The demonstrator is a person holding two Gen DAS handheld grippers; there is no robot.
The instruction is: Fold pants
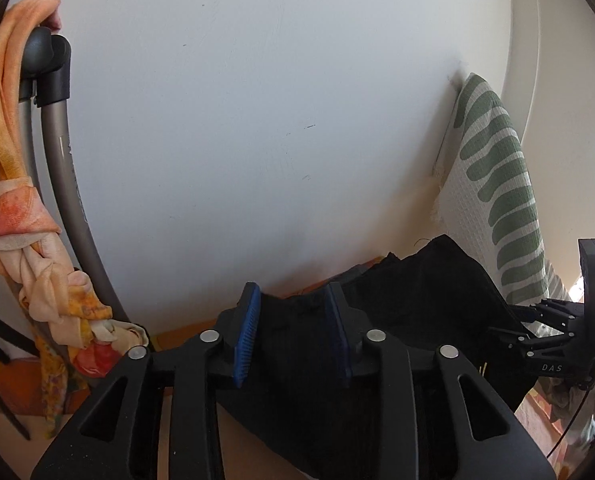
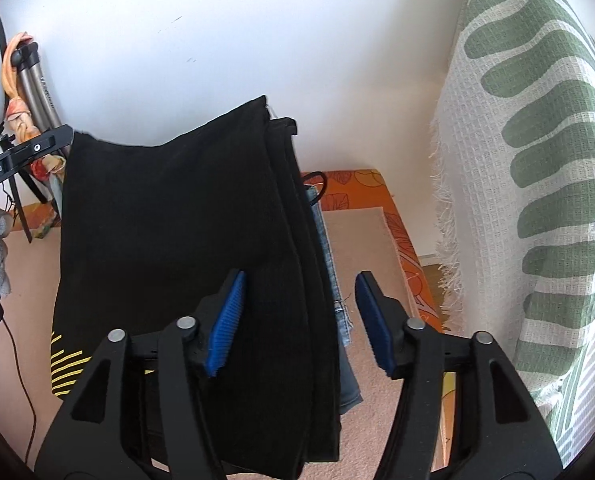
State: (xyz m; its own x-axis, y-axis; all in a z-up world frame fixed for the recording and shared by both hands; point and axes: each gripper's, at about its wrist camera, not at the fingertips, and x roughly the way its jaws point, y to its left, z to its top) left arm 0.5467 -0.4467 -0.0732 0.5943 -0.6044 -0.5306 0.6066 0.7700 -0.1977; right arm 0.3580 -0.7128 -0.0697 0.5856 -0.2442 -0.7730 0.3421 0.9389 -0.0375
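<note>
Black pants [image 2: 185, 216], folded into several layers, fill the centre of the right wrist view and hang lifted above a beige rug [image 2: 361, 240]; yellow stripes [image 2: 67, 368] mark the cloth at lower left. In the left wrist view the same cloth occupies the lower centre, running between the blue pads.

Left gripper [image 1: 293, 334]: jaws part-way apart with black cloth lying between them; whether the pads press the cloth cannot be told. Right gripper [image 2: 297, 322]: jaws wide apart, the folded edge of the pants against the left pad, the right pad free of cloth. A pair of blue jeans [image 2: 333, 280] lies on the rug just beside that edge.

Step in hand, as judged: carrying or re-gripping the part-folded stack. The next move likely calls for closing the right jaws on all layers at once, then lowering the stack flat without the layers sliding.

Surroundings: a green-striped waffle cloth [image 2: 537, 160] at right, an orange patterned mattress [image 2: 401, 240] behind, a knotted orange scarf [image 1: 21, 216] on a grey tripod [image 1: 63, 160] at left.

Writing: "DAS" [image 1: 552, 368] on the other gripper's body; tripod lettering too blurred to read.
</note>
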